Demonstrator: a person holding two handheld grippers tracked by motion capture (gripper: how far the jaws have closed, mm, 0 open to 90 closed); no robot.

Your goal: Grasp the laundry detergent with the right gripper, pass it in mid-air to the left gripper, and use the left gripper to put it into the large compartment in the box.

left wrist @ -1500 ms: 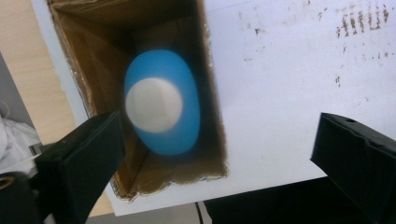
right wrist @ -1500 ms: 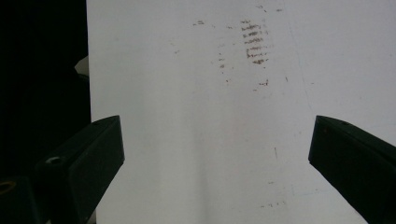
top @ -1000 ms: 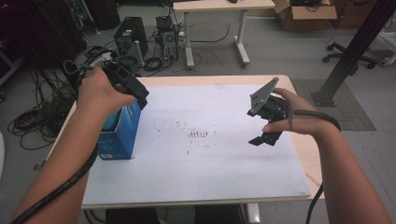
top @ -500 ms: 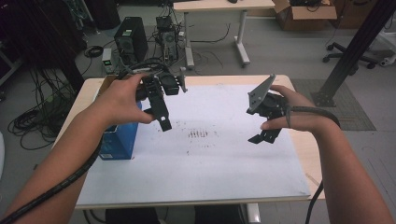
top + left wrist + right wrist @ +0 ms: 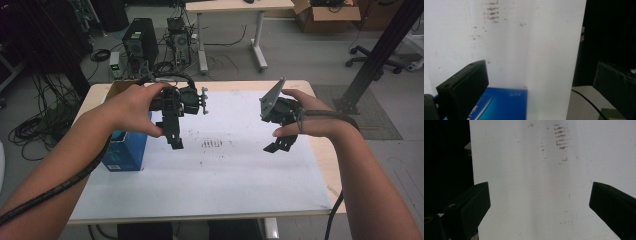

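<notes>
A blue carton (image 5: pixel 125 152) stands near the left edge of the white table (image 5: pixel 225 175). My left gripper (image 5: pixel 173 134) hangs above the table just right of the carton, jaws wide apart and pointing down, nothing between them. In the left gripper view the gripper (image 5: pixel 540 87) is open over the white top, with the blue carton (image 5: pixel 501 105) low between the jaws. My right gripper (image 5: pixel 275 131) hovers over the table's right half, a hand around it. It is open in its own view (image 5: pixel 540 207), over bare table with dark smudges (image 5: pixel 561 137).
Dark scuff marks (image 5: pixel 214 144) lie at the table's middle. Behind the table are a computer tower (image 5: pixel 137 42), floor cables (image 5: pixel 30 130), a second desk (image 5: pixel 230 10) and a cardboard box (image 5: pixel 325 10). A black post (image 5: pixel 380 55) and an office chair (image 5: pixel 400 50) stand at the right.
My left gripper has swung right, from over the blue carton to above the table beside it, and turned its jaws downward. The right gripper has barely moved.
</notes>
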